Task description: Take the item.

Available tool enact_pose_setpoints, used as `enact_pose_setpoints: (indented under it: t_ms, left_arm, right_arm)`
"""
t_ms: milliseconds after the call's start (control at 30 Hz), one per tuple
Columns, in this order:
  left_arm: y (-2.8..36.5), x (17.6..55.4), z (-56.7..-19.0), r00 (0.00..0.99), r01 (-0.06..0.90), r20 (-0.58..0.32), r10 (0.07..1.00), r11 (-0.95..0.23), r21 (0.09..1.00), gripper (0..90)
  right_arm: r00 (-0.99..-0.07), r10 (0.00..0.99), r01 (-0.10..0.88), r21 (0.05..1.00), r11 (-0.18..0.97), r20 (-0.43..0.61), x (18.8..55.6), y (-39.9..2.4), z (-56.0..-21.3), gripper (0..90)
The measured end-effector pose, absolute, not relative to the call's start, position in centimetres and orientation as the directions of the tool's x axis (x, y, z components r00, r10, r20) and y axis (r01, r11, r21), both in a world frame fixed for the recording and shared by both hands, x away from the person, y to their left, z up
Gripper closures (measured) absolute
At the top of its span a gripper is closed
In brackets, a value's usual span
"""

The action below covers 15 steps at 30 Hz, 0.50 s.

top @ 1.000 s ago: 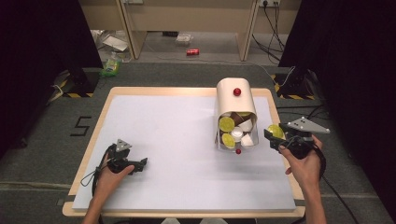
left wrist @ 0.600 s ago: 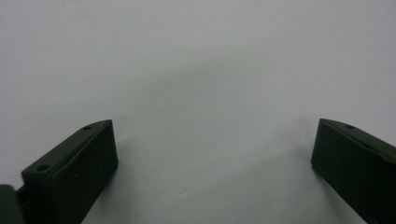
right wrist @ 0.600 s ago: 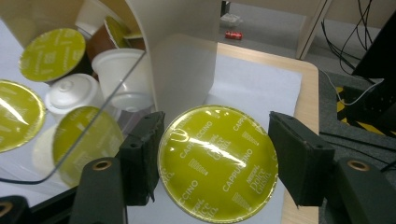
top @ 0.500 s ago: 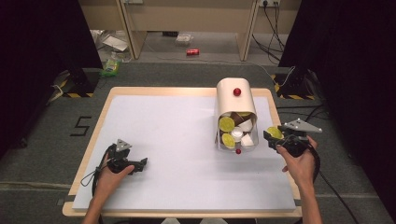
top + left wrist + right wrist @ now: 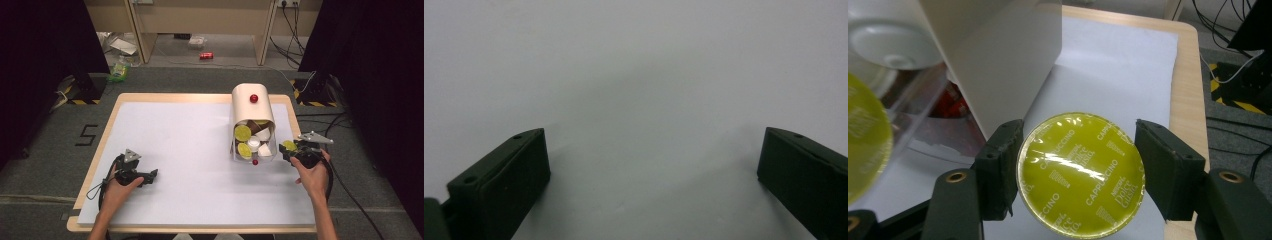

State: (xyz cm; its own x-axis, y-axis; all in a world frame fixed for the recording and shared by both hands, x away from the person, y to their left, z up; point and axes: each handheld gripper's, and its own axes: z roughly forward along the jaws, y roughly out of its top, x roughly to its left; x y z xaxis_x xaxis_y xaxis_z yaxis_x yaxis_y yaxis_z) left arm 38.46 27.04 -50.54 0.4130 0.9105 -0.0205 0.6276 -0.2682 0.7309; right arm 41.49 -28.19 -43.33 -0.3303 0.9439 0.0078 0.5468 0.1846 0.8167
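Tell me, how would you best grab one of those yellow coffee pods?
By its round rim, jaws closing on opposite edges from the sides, foil lid facing the camera. The right gripper holds the yellow capsule that way: its disc shape offers two opposite edges.

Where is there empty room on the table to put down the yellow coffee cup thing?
The white sheet is bare between the left tongs and the tipped container, and along the near edge. It's crowded around the container's mouth, beside the right tongs holding the yellow capsule.

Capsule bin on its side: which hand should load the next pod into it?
Right. The right gripper already clamps a yellow-green capsule just beside the bin mouth. The left gripper is open over bare white table, far across from the bin.
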Motion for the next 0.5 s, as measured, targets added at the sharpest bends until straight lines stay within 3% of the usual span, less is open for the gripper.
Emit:
enact_pose_setpoints:
  t_ms: [500]
  left_arm:
    - [27.0, 38.5, -50.5, 0.413, 0.628, -0.021, 0.910, -0.268, 0.731, 0.0]
  right_arm:
    - [-0.324, 0.946, 0.573, 0.798, 0.187, 0.011, 42.4, -27.5, -45.0, 38.6]
